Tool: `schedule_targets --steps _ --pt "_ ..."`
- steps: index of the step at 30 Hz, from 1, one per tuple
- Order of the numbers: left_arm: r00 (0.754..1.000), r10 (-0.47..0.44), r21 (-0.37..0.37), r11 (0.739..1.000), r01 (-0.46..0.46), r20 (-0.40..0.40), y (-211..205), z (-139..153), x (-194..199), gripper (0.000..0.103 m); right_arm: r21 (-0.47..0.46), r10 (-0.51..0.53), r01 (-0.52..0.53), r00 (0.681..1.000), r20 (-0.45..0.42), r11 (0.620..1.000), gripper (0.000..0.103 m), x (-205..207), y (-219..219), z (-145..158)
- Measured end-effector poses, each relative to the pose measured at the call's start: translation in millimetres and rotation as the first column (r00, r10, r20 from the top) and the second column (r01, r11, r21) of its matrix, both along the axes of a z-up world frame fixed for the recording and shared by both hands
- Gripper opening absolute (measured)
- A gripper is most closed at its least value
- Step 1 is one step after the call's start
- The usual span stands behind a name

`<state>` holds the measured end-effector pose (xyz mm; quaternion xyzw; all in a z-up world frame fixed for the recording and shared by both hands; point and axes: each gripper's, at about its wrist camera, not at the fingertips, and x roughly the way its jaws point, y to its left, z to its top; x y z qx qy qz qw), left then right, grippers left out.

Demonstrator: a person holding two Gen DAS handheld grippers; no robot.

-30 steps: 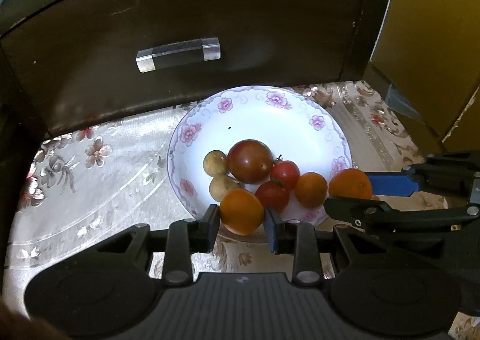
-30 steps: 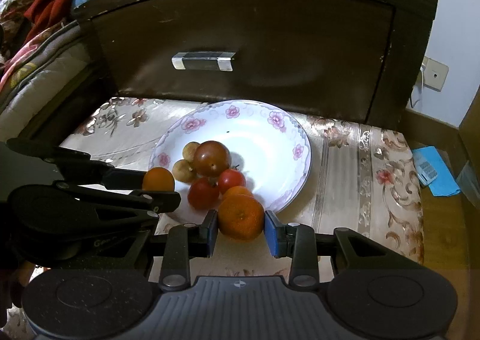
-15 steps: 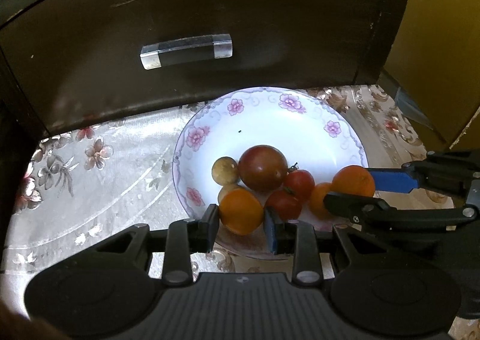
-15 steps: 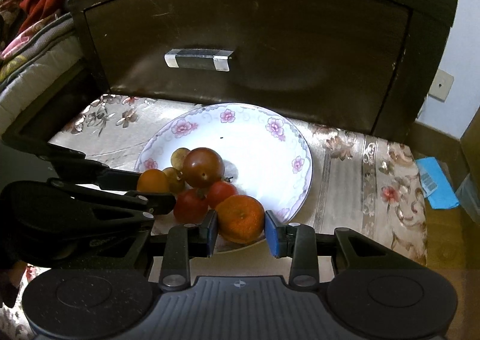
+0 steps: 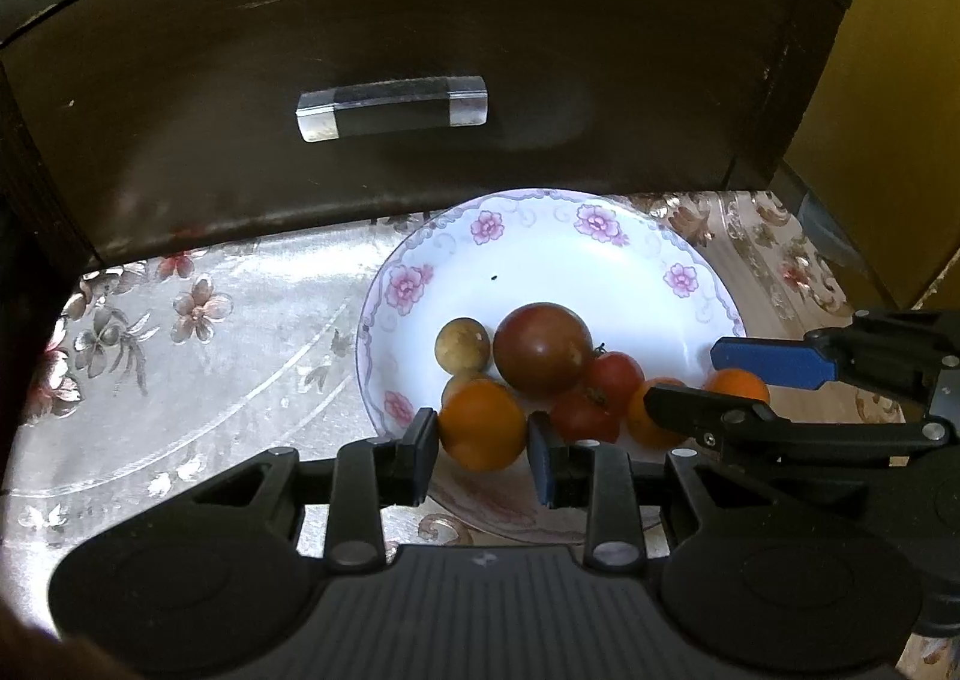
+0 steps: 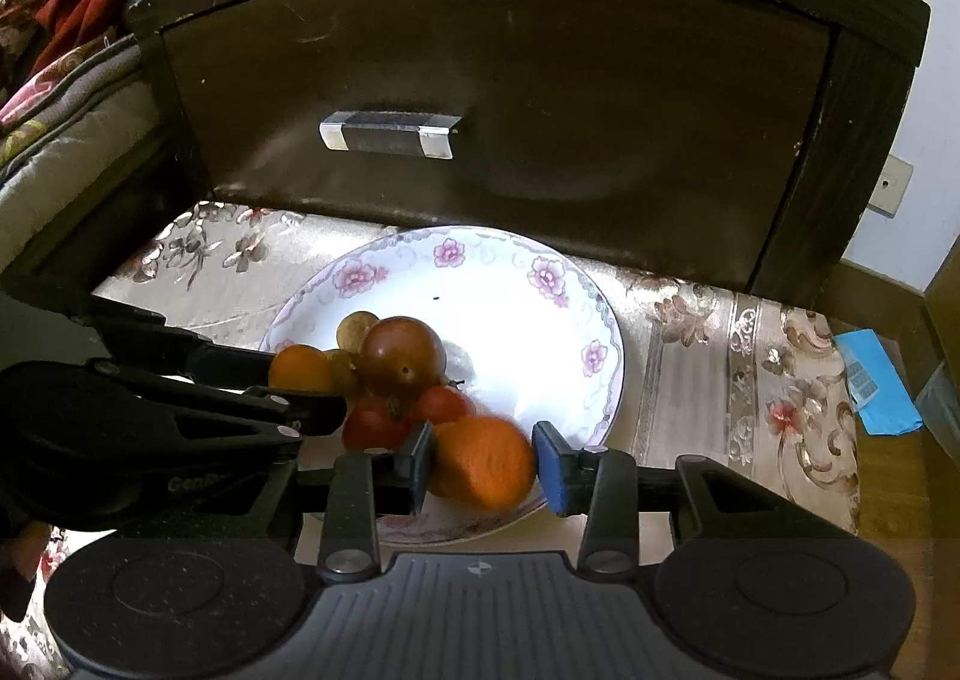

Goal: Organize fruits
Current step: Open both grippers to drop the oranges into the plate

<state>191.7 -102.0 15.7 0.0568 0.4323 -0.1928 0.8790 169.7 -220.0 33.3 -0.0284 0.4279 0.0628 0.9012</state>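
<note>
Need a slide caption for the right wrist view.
Right gripper, jaws just opening, lowers an orange onto the floral plate.

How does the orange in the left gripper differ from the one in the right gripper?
The left orange is pinched in the left gripper; the right orange sits loose in the right gripper, whose jaws have just been opening. The left orange looks sharp; the right orange is blurred. The left orange is beside a tan fruit, the right orange beside red tomatoes. Both are round, orange, at the plate's near rim.
</note>
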Motion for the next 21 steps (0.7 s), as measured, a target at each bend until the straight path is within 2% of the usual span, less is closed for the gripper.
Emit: schedule_targets --steps 21 --pt "1.000 0.004 -0.009 1.000 -0.003 0.029 2.3 6.8 -4.4 0.045 0.015 -0.012 0.011 0.999 0.034 1.000 0.035 -0.6 -2.2 4.5"
